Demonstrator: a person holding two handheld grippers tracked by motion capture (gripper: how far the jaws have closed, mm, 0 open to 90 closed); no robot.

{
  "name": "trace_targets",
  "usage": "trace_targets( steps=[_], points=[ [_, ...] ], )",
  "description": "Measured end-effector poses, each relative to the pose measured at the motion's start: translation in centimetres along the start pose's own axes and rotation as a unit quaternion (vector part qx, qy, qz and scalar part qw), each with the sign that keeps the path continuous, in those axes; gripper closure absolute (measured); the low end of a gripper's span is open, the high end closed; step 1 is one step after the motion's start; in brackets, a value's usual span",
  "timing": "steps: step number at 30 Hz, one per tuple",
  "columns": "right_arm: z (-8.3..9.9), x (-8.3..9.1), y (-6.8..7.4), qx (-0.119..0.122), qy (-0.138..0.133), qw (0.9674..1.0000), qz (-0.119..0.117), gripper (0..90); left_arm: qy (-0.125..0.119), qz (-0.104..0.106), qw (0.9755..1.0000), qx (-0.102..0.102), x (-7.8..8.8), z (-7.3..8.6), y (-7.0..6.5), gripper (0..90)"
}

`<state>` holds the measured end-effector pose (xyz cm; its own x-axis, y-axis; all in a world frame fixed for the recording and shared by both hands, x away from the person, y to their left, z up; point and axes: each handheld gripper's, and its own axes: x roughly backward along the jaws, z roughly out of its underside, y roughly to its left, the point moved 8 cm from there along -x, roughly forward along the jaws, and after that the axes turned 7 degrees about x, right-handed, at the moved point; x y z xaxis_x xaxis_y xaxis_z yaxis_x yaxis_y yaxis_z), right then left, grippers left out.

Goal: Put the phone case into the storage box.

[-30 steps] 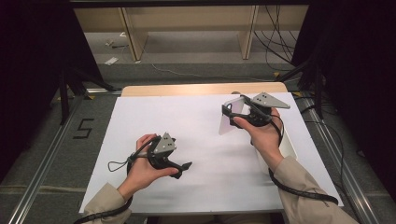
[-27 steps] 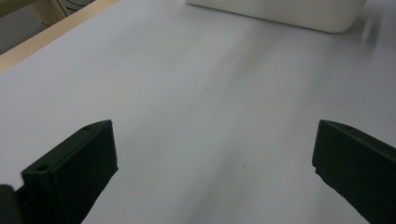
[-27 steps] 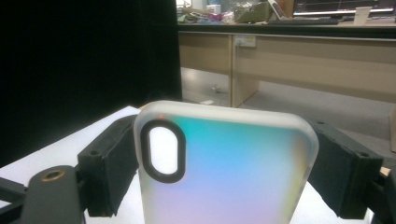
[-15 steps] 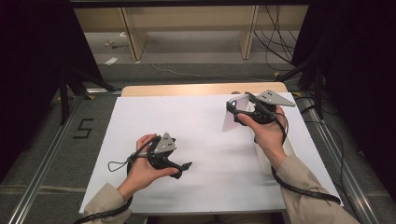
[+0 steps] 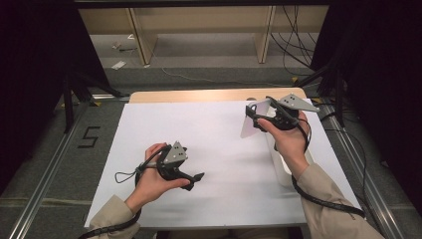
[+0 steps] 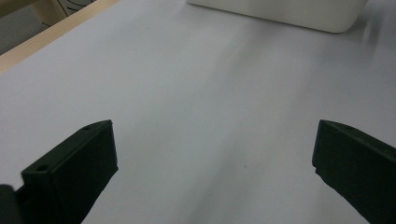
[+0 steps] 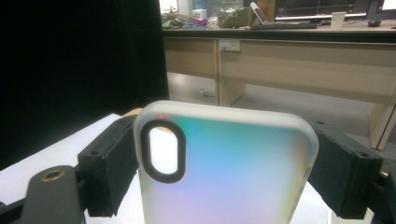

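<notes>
A frosted, iridescent phone case (image 7: 243, 154) with an oval camera cutout stands upright between the black pads (image 7: 105, 168) of my right gripper (image 7: 224, 177), which is shut on its two long edges. From above, the case (image 5: 248, 121) hangs in the air over the far right of the white table sheet (image 5: 219, 144), at the tip of the right gripper (image 5: 255, 118). Near the front left, my left gripper (image 5: 195, 179) lies low over the sheet, pointing right. Its jaws stand wide apart in the left gripper view (image 6: 215, 168), with bare sheet between them.
A white oblong container (image 5: 281, 167) lies on the sheet under the right forearm, and its rim (image 6: 280, 11) is ahead of the left jaws. The wooden table edge (image 5: 199, 95) runs along the back. Desk legs and cables stand on the floor beyond.
The right hand has drifted slightly to the right with the phone case, which has tilted a little. The left hand has stayed still.
</notes>
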<state>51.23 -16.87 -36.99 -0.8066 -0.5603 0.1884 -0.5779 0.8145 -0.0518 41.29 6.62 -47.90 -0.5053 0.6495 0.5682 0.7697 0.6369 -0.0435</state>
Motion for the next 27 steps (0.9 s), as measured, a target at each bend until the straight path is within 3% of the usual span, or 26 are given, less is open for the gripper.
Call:
trace_targets(
  steps=[27],
  points=[
    [-0.7,0.9,-2.4,-0.008,-0.01,0.9995,0.03,18.2,-0.001,0.001,1.0,0.0,0.0,0.0,0.0,0.0]
  ],
)
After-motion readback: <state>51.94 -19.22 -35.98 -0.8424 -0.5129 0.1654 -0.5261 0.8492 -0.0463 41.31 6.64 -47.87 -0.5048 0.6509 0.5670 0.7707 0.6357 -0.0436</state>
